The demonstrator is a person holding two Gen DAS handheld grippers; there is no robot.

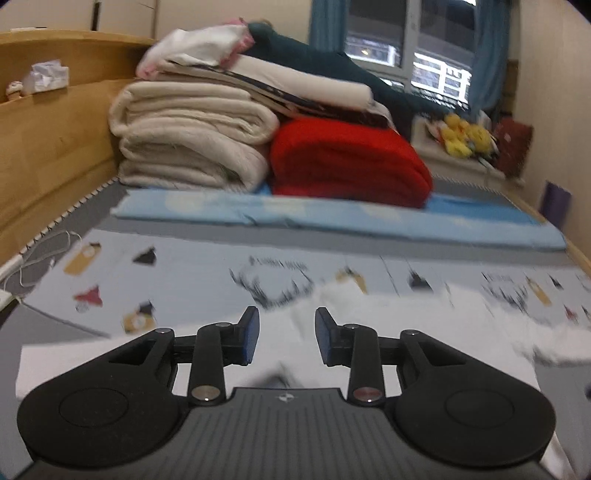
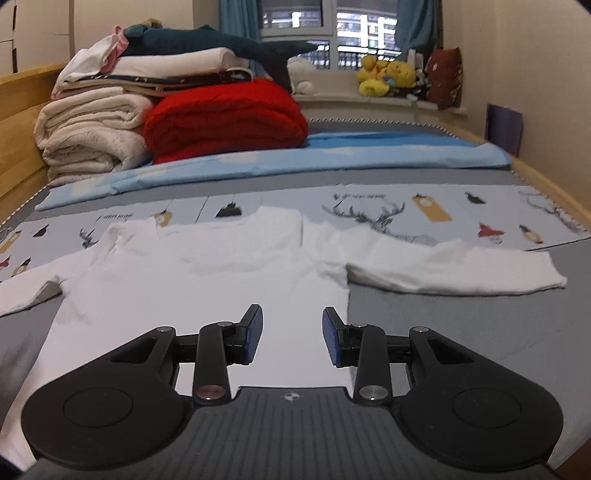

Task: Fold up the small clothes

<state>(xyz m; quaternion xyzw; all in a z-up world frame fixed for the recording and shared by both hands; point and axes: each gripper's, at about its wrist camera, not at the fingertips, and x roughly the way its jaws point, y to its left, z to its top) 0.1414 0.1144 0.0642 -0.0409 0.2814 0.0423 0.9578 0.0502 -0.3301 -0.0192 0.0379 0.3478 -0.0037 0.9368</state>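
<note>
Shirt (image 2: 207, 273), white and spread flat with its sleeves stretched out sideways in front of the red blanket (image 2: 225, 114), lies just under the right gripper (image 2: 291, 336), both grippers' jaws spread and pinching nothing.

Wooden bed frame (image 2: 22, 110), curtained window (image 2: 328, 26), cream walls (image 2: 535, 55)

White long-sleeved shirt (image 2: 207, 266) spread flat on a grey bed (image 2: 461, 325). Right gripper (image 2: 291, 338) above its lower hem, jaws apart, nothing between. Red blanket (image 2: 225, 118) behind.
</note>
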